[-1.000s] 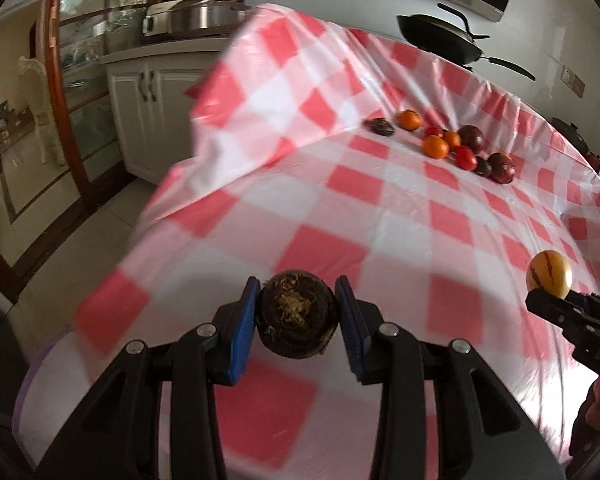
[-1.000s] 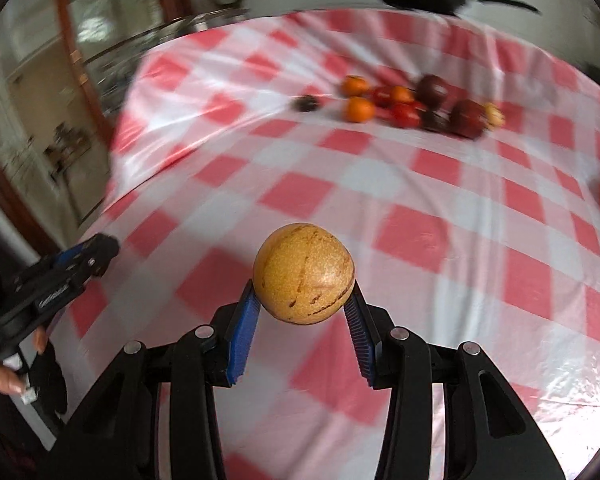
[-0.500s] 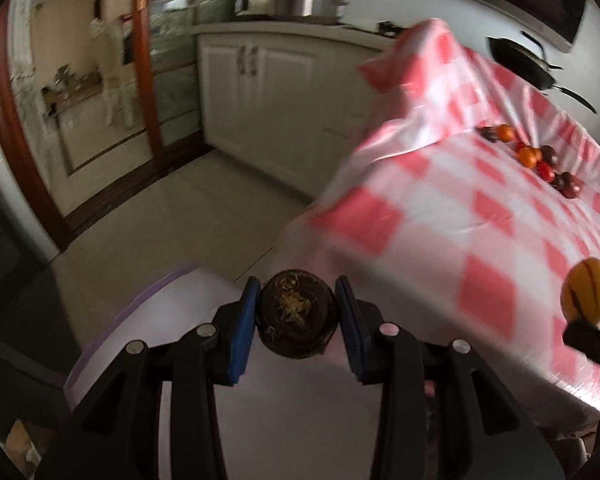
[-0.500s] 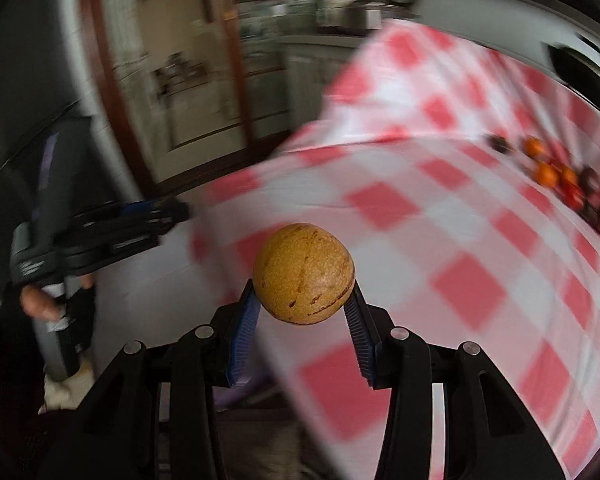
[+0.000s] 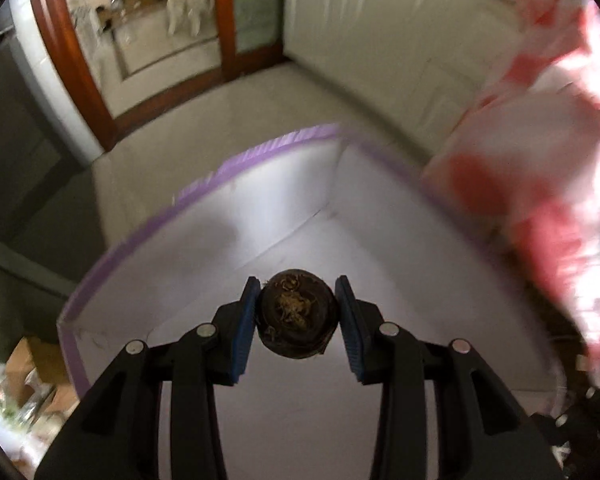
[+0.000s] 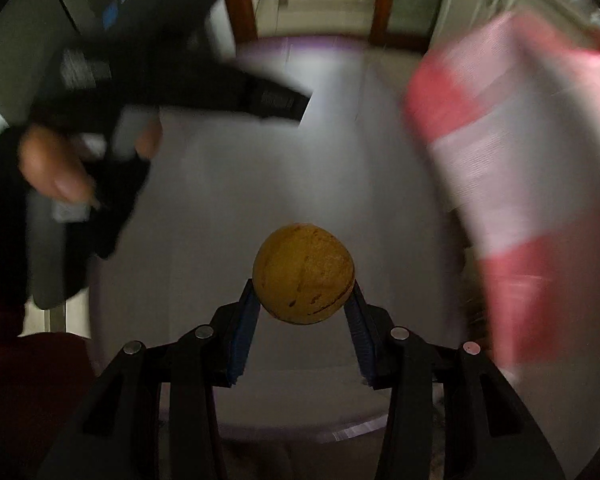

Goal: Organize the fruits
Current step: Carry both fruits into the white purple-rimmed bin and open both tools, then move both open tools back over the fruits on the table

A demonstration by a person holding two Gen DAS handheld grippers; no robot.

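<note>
The white bin [image 5: 284,200] lies open below; the hanging checkered tablecloth [image 5: 540,200] crowds its right side.

text: none legible | left gripper [image 6: 172,80] print: blurred

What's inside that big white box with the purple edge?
The box shows only bare white walls and floor. The tongs holding the dark fruit and the yellow fruit cover part of the floor, so fruit could hide there.

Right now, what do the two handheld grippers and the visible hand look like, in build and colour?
Both the left gripper and the right gripper are matte black, with blue ribbed pads and round silver rivets. In the right wrist view, the left hand wears a black fingerless glove.
</note>
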